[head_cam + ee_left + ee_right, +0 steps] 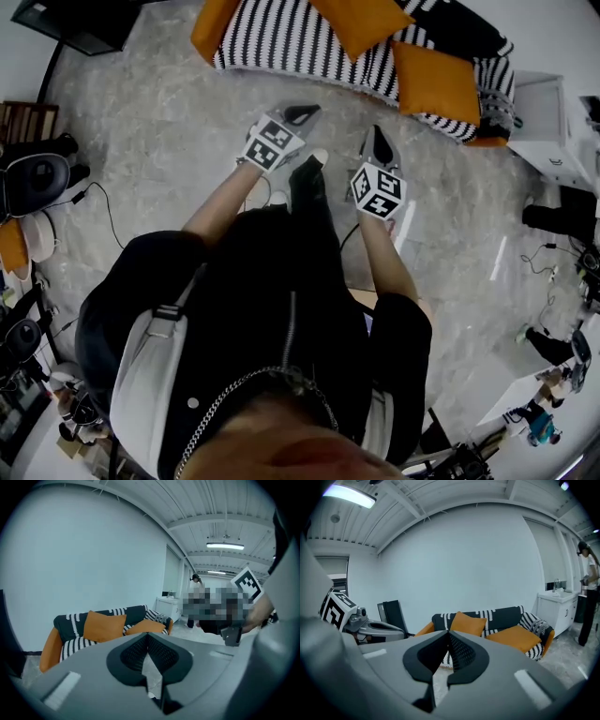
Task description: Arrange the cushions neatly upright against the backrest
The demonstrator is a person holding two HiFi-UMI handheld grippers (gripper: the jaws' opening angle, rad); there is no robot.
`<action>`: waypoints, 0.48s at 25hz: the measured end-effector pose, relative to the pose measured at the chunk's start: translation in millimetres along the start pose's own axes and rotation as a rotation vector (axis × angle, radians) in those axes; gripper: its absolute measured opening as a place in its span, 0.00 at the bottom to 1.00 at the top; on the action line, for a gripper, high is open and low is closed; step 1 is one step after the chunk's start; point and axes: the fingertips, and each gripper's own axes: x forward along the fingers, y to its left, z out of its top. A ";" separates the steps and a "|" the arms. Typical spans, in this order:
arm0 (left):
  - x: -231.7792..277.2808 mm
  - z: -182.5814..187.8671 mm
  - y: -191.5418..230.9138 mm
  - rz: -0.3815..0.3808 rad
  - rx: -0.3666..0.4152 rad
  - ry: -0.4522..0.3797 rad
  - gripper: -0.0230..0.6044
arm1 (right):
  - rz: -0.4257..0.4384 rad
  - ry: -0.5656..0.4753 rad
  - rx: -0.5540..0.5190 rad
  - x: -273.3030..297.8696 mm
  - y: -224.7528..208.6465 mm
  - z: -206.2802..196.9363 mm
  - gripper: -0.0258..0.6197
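Note:
A black-and-white striped sofa (300,47) stands ahead of me on the grey floor. One orange cushion (361,21) leans against its backrest, and a second orange cushion (436,82) lies flat on the seat toward the right end. The right gripper view shows the leaning cushion (468,623) and the flat cushion (516,637). They appear in the left gripper view as well: the leaning cushion (104,625) and the flat cushion (146,627). My left gripper (305,112) and right gripper (379,137) are held side by side short of the sofa. Both are shut with nothing in them.
An orange side panel (214,23) closes the sofa's left end. A white cabinet (553,122) stands to the sofa's right, with a person (587,592) beyond it. Cables (94,202) and dark equipment (37,173) lie on the floor at the left.

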 end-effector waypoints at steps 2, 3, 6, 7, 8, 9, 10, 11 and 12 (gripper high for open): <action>14.4 5.1 13.3 0.010 -0.004 0.006 0.05 | 0.014 0.004 0.003 21.6 -5.2 5.3 0.04; 22.9 8.6 20.3 0.014 -0.006 0.008 0.05 | 0.020 0.005 0.002 34.0 -8.4 8.8 0.04; 51.0 23.7 43.1 0.011 0.005 0.020 0.05 | 0.028 0.002 0.009 78.0 -18.5 24.6 0.04; 58.9 29.7 49.5 0.006 0.014 0.026 0.05 | 0.030 0.001 0.017 92.3 -21.3 30.9 0.04; 65.6 35.7 55.8 0.003 0.023 0.031 0.05 | 0.035 -0.001 0.026 105.7 -23.7 37.5 0.04; 72.2 41.9 62.6 0.003 0.030 0.036 0.05 | 0.040 -0.002 0.032 118.4 -26.3 44.6 0.04; 79.5 48.4 70.0 0.005 0.033 0.040 0.05 | 0.046 -0.002 0.035 130.5 -29.7 52.3 0.04; 87.8 54.8 77.5 0.010 0.031 0.043 0.05 | 0.051 -0.001 0.036 141.8 -33.8 60.0 0.04; 96.3 60.6 84.8 0.016 0.026 0.045 0.05 | 0.057 0.001 0.036 152.5 -38.2 67.3 0.04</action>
